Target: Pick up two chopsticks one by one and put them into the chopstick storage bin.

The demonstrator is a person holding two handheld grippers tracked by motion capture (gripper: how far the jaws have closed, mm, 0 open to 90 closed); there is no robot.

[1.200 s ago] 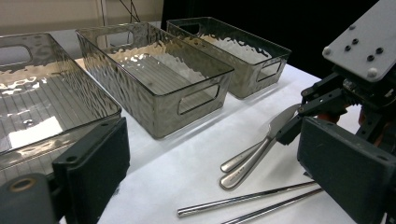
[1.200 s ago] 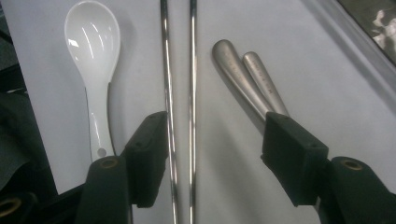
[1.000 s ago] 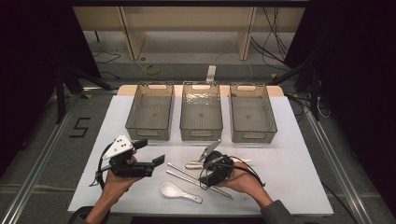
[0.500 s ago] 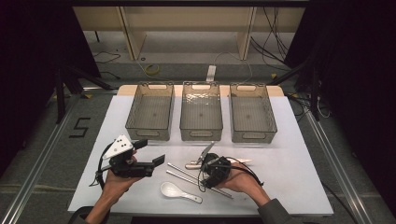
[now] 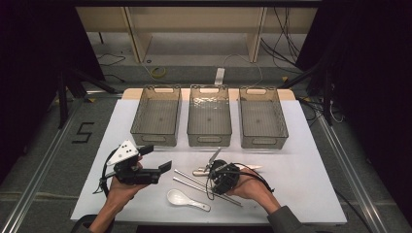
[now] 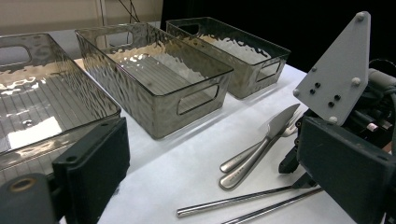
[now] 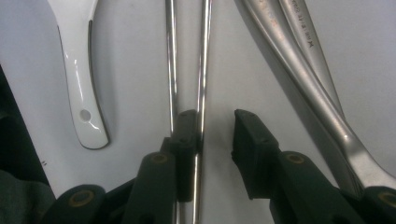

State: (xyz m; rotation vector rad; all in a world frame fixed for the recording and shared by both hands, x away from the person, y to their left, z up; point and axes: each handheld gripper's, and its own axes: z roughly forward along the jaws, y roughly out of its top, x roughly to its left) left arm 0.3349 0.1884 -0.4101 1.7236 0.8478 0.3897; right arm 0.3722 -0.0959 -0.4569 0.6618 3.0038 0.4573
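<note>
Chopsticks (image 7: 201,70) partly behind right tool (image 7: 212,135)

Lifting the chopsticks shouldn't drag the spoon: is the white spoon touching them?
Apart. The right gripper view shows a strip of bare table between the white spoon and the nearer of the chopsticks.

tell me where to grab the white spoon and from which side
Take the white spoon by its slim handle, which lies flat pointing right, away from the bowl. Probably come straight down from above, jaws across the handle's width; the metal chopsticks lie close behind it, so stay low on the near side.
</note>
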